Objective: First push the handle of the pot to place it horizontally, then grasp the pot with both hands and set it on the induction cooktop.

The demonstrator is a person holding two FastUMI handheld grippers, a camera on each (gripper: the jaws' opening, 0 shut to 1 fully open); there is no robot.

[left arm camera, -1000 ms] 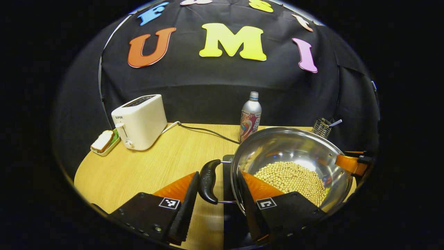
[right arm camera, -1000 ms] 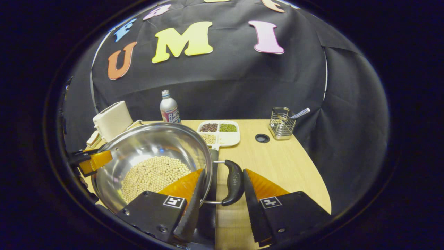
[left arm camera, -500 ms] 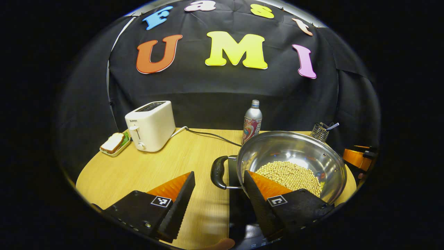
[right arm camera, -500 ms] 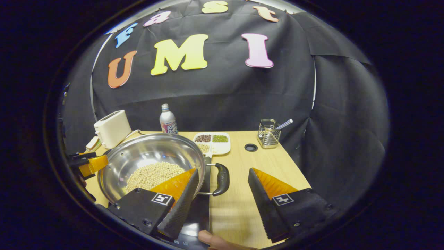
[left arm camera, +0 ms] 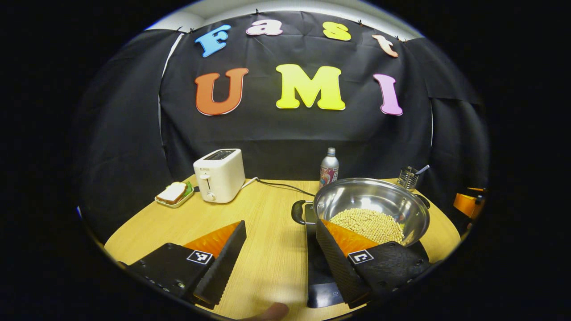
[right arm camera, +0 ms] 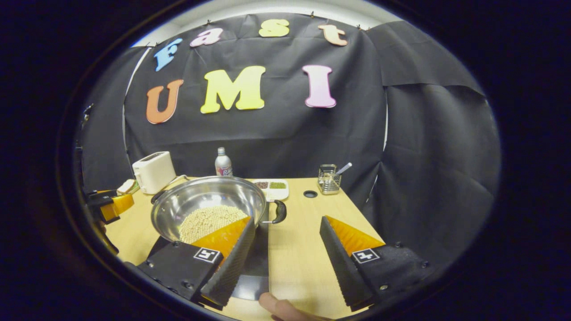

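A steel pot [left arm camera: 372, 200] holding pale beans sits on the black induction cooktop [left arm camera: 317, 272], with one black handle [left arm camera: 297, 211] pointing left. In the right gripper view the same pot [right arm camera: 209, 203] rests on the cooktop [right arm camera: 258, 267], its other handle [right arm camera: 280, 211] pointing right. My left gripper [left arm camera: 280, 247] is open, drawn back from the pot, nothing between its fingers. My right gripper [right arm camera: 287, 243] is open too, back from the handle and holding nothing. The left gripper [right arm camera: 109, 206] appears at the far left of the right gripper view, and the right gripper [left arm camera: 466, 203] at the far right of the left gripper view.
On the wooden table [left arm camera: 267, 236] stand a white toaster [left arm camera: 219, 174] with its cord, a sandwich on a small dish [left arm camera: 173, 194], a drink bottle [left arm camera: 329, 167], a wire utensil holder [right arm camera: 329, 179] and a divided tray of grains [right arm camera: 272, 187]. A fingertip [right arm camera: 279, 307] shows at the bottom edge.
Both grippers opened off the pot's handles and pulled back and up from it. The pot stays on the cooktop and now looks smaller and farther away.
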